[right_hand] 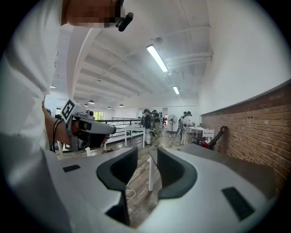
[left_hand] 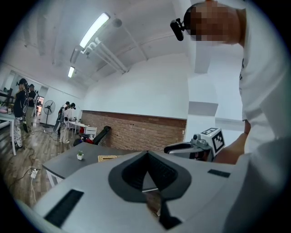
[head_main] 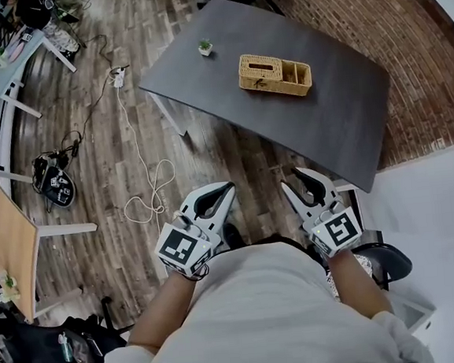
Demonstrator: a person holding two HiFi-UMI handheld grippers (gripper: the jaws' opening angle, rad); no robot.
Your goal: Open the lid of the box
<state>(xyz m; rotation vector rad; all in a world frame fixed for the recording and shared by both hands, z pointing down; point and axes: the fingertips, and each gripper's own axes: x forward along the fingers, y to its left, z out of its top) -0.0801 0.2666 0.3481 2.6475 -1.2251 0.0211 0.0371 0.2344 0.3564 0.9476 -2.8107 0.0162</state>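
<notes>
We see the woven box (head_main: pixel 274 74), lid on, on the dark table (head_main: pixel 348 119) well ahead of us near a small potted plant (head_main: pixel 205 47), our left gripper (head_main: pixel 227 188) clenched on nothing, our right gripper (head_main: pixel 292 177) spread and empty, their cubes (head_main: pixel 182 250) printed only with black-and-white square markers.

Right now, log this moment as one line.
left gripper: shut, empty | right gripper: open, empty | wicker box: on dark table, untouched

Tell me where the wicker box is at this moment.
In the head view, the wicker box sits around the middle of the dark table. It is to the right of the small potted plant and clearly apart from it.
</notes>
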